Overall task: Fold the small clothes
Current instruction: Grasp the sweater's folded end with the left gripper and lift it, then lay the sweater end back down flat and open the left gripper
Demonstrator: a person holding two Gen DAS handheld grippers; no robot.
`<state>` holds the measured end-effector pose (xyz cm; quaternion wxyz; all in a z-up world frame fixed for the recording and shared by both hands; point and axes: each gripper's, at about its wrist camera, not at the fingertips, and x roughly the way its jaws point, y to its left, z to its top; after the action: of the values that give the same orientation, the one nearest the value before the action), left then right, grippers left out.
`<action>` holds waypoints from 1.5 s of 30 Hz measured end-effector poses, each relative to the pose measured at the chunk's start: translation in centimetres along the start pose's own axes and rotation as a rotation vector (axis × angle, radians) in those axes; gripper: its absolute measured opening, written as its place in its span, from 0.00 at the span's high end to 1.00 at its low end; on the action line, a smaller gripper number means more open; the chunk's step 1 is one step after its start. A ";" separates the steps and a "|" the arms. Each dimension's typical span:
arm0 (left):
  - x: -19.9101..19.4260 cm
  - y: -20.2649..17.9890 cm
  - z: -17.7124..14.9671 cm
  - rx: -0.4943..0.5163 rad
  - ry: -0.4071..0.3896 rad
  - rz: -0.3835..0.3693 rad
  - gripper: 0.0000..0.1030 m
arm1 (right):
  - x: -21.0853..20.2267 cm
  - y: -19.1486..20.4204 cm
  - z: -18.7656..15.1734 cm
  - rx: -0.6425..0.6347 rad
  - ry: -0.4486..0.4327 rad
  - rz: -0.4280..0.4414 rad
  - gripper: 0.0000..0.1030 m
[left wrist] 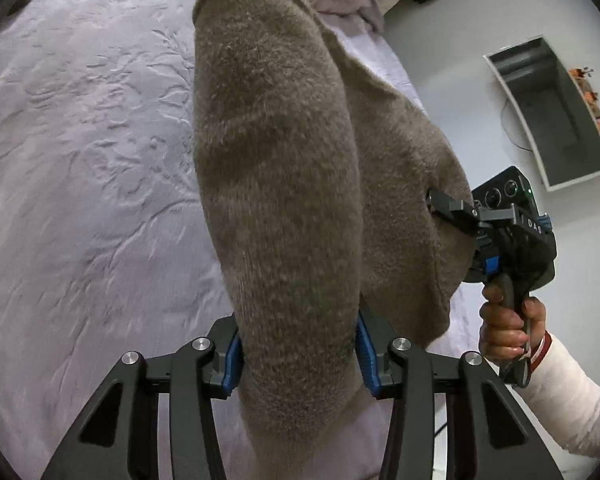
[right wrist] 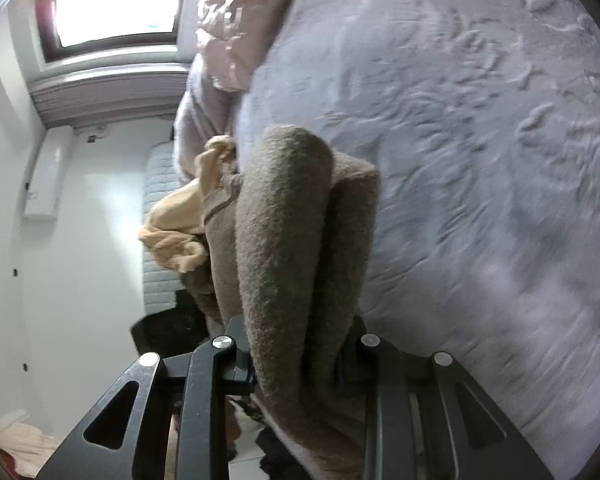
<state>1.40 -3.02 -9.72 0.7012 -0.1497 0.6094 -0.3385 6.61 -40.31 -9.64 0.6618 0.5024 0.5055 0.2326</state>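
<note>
A fuzzy brown knit garment point(left wrist: 276, 168) hangs in the air above the lilac bed point(left wrist: 84, 152). My left gripper point(left wrist: 298, 354) is shut on its lower part, the cloth bunched between the blue pads point(left wrist: 366, 344). My right gripper point(left wrist: 440, 204) shows at the right of the left wrist view, shut on the garment's right edge. In the right wrist view the right gripper point(right wrist: 296, 364) is shut on a thick fold of the same garment point(right wrist: 296, 232), which drapes over the fingers and hides the tips.
The bed's embossed lilac cover point(right wrist: 480, 140) fills most of both views. A crumpled pink duvet point(right wrist: 236, 24) lies at the head. A peach cloth point(right wrist: 180, 232) sits at the bed's edge. A grey open box point(left wrist: 556, 116) stands on the white floor.
</note>
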 end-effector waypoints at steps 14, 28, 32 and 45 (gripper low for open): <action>-11.3 6.1 -10.8 -0.057 0.039 0.077 0.54 | 4.6 6.8 -12.4 0.037 0.070 0.059 0.71; -10.3 9.0 -13.8 -0.007 -0.041 0.438 0.29 | 10.4 -0.3 -14.1 0.071 0.046 -0.306 0.62; -10.3 7.9 -15.1 0.005 -0.050 0.544 0.01 | 9.7 2.9 -14.2 -0.089 0.040 -0.572 0.42; -10.2 6.6 -17.1 -0.029 -0.055 0.709 0.01 | 9.9 8.3 -23.1 -0.320 0.054 -0.730 0.82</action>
<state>-13.27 11.97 -9.79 0.7889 0.0522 0.6092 -0.0615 -8.80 -19.15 -6.13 0.7572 0.1739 0.6255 0.0712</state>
